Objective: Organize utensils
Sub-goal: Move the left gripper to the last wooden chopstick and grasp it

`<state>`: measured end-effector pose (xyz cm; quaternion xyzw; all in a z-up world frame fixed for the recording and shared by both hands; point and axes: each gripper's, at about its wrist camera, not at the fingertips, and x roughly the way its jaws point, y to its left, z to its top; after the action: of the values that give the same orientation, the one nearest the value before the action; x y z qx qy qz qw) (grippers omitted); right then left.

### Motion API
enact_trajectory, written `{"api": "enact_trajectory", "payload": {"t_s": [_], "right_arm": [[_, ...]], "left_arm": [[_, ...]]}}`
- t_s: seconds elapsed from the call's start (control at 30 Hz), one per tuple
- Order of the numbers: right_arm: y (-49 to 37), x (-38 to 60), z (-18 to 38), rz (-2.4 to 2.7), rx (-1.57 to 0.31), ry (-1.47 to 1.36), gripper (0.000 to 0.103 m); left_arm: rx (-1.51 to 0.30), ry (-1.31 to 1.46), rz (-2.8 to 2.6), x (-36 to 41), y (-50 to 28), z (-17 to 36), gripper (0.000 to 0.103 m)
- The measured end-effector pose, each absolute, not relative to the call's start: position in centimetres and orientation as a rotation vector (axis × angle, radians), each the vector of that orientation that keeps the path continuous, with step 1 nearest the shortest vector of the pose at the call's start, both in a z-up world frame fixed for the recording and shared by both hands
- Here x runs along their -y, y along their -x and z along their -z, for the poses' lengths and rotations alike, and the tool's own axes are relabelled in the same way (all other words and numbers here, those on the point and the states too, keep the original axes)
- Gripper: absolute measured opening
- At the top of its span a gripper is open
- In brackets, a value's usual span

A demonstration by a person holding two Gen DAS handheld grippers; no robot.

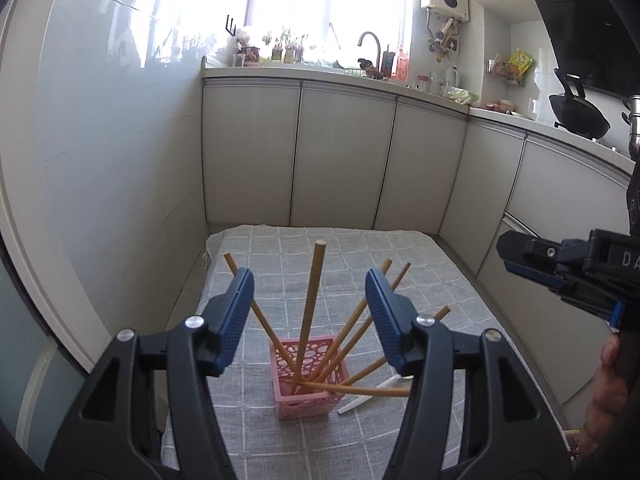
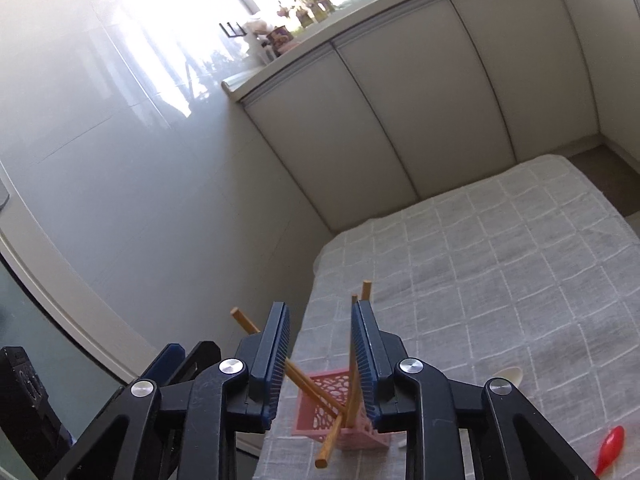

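Note:
A pink perforated basket (image 1: 306,380) stands on the grey checked tablecloth (image 1: 432,288) and holds several wooden chopsticks (image 1: 312,304) that fan outward. My left gripper (image 1: 310,312) is open and empty above the basket, its fingers on either side of the chopsticks. A white spoon handle (image 1: 368,396) lies on the cloth right of the basket. My right gripper (image 2: 320,360) is open and empty, hovering above the basket (image 2: 336,412); it also shows at the right edge of the left wrist view (image 1: 560,264). A white spoon (image 2: 510,376) and a red spoon (image 2: 612,450) lie on the cloth.
The table stands in a kitchen corner. A glossy wall (image 1: 120,160) is on the left, white cabinets (image 1: 340,160) behind. The counter holds a sink faucet (image 1: 370,44), bottles and a black wok (image 1: 580,116) at right.

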<state>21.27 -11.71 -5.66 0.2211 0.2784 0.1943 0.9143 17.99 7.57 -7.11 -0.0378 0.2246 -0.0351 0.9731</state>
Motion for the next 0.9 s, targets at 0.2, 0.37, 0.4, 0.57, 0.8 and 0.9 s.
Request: {"api": "enact_trajectory", "payload": {"t_s": [0.2,0.37,0.4,0.57,0.8,0.9], "right_arm": [[-19.0,14.8,6.0,-0.327,-0.639,-0.41,0.071],[-17.9,17.7,7.9,-0.244,-0.728,-0.349,0.074],[-17.8,18.2,8.3,-0.23,-0.747,-0.342,0.076],[-17.2,20.8,10.3,-0.164,-0.848,-0.326,0.081],[-16.8,24.2,14.0,-0.074,-1.015,-0.348,0.082],[-16.6,25.4,15.3,-0.053,-1.068,-0.366,0.082]], "left_arm": [[-0.555,0.024,0.063,-7.7,-16.5,7.8,0.082],[-0.67,-0.003,0.073,-7.8,-16.0,9.4,0.083],[-0.691,-0.005,0.074,-7.8,-16.0,9.8,0.084],[-0.791,-0.013,0.107,-6.6,-15.9,10.8,0.084],[-0.965,-0.065,0.253,-1.9,-15.3,14.0,0.084],[-1.007,-0.103,0.304,0.6,-14.9,15.2,0.084]]}}
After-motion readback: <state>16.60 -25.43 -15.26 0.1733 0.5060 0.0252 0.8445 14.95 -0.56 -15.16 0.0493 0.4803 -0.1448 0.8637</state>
